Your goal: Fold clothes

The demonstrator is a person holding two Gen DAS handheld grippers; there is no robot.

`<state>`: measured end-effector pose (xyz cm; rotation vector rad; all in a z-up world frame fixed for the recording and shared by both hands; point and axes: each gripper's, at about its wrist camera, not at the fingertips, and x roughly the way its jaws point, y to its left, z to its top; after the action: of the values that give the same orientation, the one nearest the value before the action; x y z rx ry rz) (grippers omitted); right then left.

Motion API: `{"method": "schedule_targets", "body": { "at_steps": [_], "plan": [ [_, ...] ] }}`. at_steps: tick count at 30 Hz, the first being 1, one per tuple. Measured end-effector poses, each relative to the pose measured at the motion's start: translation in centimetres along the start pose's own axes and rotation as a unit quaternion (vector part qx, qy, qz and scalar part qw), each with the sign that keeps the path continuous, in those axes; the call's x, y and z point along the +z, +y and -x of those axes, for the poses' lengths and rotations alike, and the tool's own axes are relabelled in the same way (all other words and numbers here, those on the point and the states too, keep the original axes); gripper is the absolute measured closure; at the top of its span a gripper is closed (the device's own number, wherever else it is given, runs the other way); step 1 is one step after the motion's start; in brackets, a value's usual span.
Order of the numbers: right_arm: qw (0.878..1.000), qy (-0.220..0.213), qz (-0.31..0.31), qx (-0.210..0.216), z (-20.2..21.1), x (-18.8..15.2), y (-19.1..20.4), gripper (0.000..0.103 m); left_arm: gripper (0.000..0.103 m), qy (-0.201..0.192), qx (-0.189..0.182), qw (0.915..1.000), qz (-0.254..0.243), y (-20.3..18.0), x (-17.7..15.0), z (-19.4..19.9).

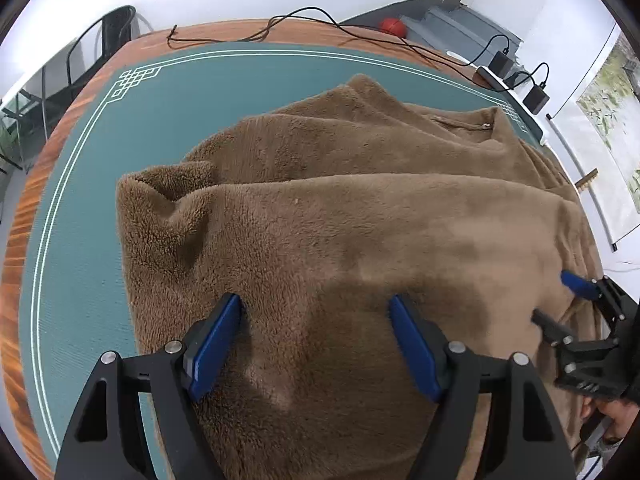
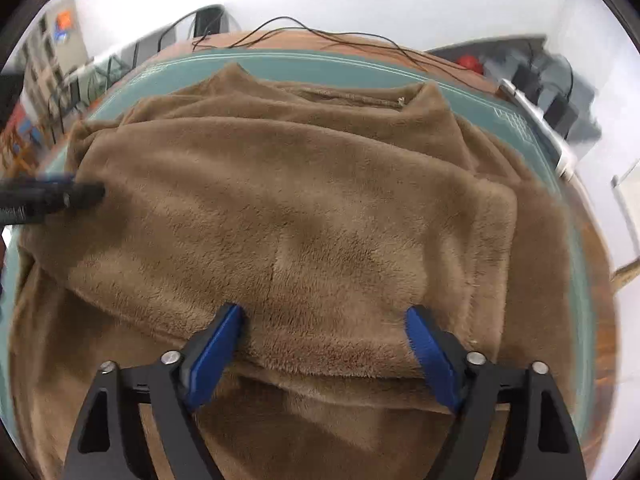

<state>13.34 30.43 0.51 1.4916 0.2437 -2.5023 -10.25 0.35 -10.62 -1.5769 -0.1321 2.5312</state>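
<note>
On my bench I list one brown fleece garment (image 1: 320,220), partly folded on the green mat (image 1: 80,208) of the wooden table (image 1: 24,240), with my left gripper (image 1: 316,308) and right gripper (image 2: 324,316) both spread wide, tips down on the pile, pinching nothing.

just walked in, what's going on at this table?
A person is folding a brown fleece top on a green mat, with a handheld gripper in each hand. One layer is already folded over the rest. The left gripper and the right gripper both sit open over the fleece, fingers spread, nothing pinched between them. The zipper lies at the far side.
</note>
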Motion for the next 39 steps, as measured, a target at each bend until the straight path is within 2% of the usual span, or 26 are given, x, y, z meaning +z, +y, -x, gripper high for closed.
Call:
{"method": "schedule_targets", "body": {
  "at_steps": [5,9,14,18,20,24,28,29,31,36,39],
  "plan": [
    [1.000,0.007,-0.006,-0.015,1.0,0.2,0.3,0.014,0.022,0.005,-0.001,1.0000,-0.003,-0.1,-0.2,1.7],
    [1.000,-0.027,-0.007,0.013,4.9,-1.0,1.7,0.014,0.022,-0.002,-0.028,0.9996,0.006,-0.7,-1.7,4.7],
    [0.998,0.002,0.017,0.053,7.2,-5.4,3.5,0.014,0.022,0.032,-0.038,0.9985,-0.021,-3.5,-6.2,5.9],
    [0.998,0.030,0.042,0.043,7.5,-9.2,4.4,0.014,0.022,0.059,-0.050,0.9970,0.006,-4.7,-10.6,5.5],
    [0.997,0.040,0.048,0.041,7.2,-10.9,4.4,0.014,0.022,0.064,-0.041,0.9970,0.015,-5.2,-12.2,5.0],
    [0.996,0.055,0.053,0.040,6.3,-12.7,4.3,0.014,0.022,0.039,0.012,0.9991,-0.014,-6.7,-13.4,5.1],
    [0.996,0.041,0.069,0.040,5.6,-13.2,4.7,0.005,0.018,0.027,0.044,0.9985,-0.018,-7.5,-13.8,5.1],
    [0.996,0.038,0.069,0.043,5.5,-13.3,4.7,0.001,0.018,0.025,0.052,0.9982,-0.019,-7.7,-13.9,5.2],
    [0.996,0.037,0.074,0.046,5.5,-13.2,4.9,0.001,0.018,0.021,0.067,0.9973,-0.022,-8.1,-14.1,5.2],
    [0.996,0.010,0.061,0.064,7.6,-13.6,3.7,0.001,0.018,0.015,0.060,0.9979,0.018,-8.4,-15.2,8.4],
    [0.996,-0.005,0.055,0.068,9.3,-14.5,2.4,0.001,0.018,0.010,0.064,0.9977,0.020,-9.5,-16.9,9.9]
  ]
}}
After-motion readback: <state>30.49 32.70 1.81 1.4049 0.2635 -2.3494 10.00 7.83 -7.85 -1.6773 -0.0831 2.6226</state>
